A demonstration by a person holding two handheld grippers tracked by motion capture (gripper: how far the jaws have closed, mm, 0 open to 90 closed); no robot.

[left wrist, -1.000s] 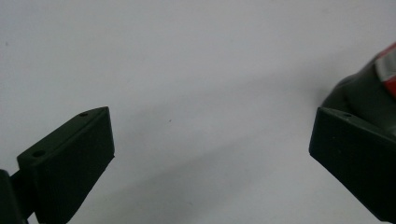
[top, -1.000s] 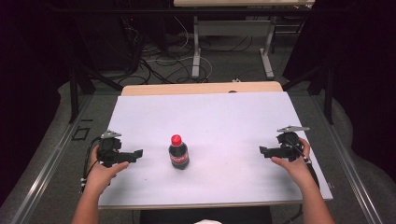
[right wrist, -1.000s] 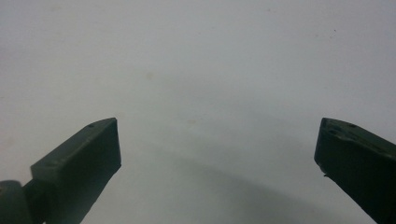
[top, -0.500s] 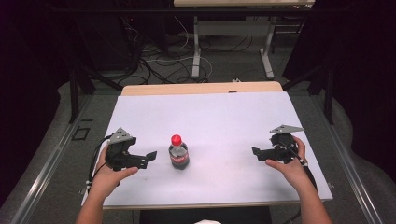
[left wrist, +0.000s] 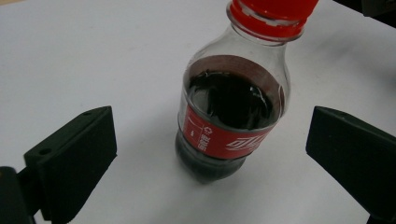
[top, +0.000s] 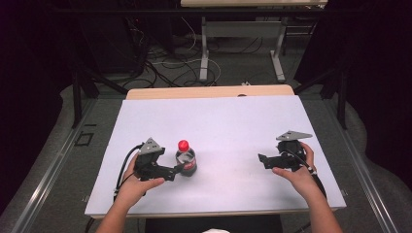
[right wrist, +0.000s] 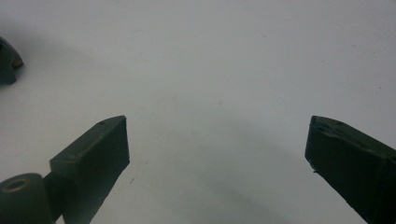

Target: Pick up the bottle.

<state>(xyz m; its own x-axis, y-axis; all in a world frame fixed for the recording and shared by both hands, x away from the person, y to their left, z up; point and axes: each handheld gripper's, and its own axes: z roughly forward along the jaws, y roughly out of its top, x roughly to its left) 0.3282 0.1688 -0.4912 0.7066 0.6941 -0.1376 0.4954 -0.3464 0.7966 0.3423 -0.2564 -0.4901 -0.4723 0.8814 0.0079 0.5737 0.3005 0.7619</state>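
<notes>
High view: a small clear plastic bottle of dark cola with a red cap and red label (top: 185, 160) stands upright on the white table top (top: 223, 126), left of its middle and toward the near edge. The left gripper (top: 176, 171) lies just beside it, its jaw tips at the bottle's base, held in the person's left hand (top: 138, 182). The right gripper (top: 263, 160) hovers well apart on the right side, held in the right hand (top: 296, 172), tips pointing toward the bottle.

Left gripper view: the bottle stands between the two black jaws, which are spread wide and clear of it on both sides; they have just been closing slightly, gripping nothing.

Right gripper view: the jaws stand wide apart over bare white table, nothing between them; they too have just been closing a little.
</notes>
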